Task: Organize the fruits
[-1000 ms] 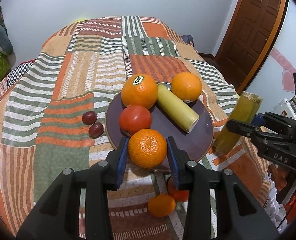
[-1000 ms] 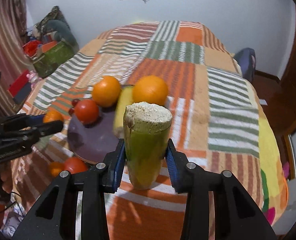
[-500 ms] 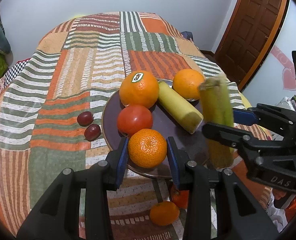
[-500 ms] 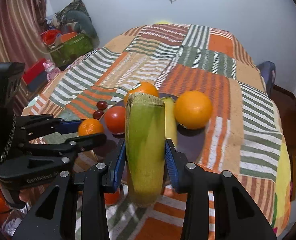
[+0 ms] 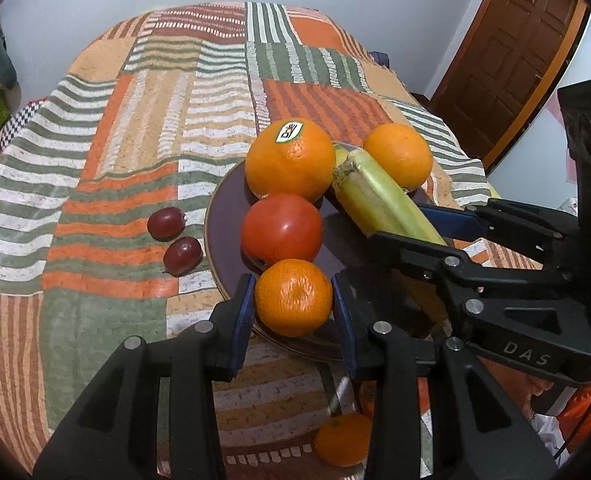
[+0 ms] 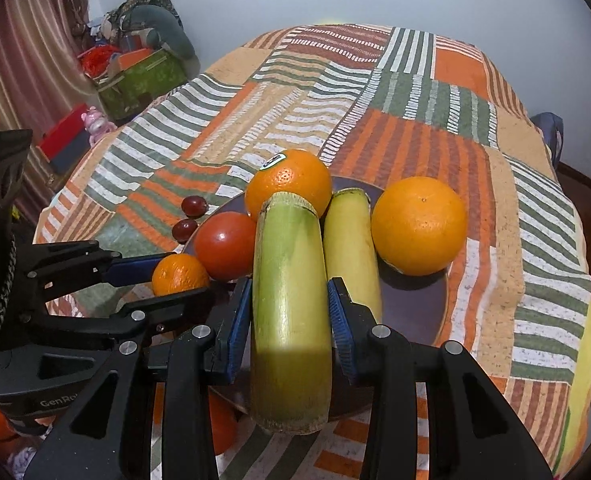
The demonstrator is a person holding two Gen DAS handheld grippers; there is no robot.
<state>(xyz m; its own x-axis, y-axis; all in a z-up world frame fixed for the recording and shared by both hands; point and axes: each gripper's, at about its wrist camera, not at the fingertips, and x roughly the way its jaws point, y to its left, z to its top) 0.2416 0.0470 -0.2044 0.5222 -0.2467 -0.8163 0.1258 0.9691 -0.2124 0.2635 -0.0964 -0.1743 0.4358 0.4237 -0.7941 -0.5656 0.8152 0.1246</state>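
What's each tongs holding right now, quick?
Left tongs: closed on the small orange, at the plate's near edge.
Right tongs: closed on the green stalk, over the plate.

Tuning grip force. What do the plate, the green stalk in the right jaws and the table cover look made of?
Plate: dark purple, glossy with faint reflections, so probably glazed ceramic or glass.
Green stalk: plant matter, likely sugarcane; waxy smooth skin, rough fibrous cut end.
Table cover: woven fabric, matte, with nubby striped patchwork.
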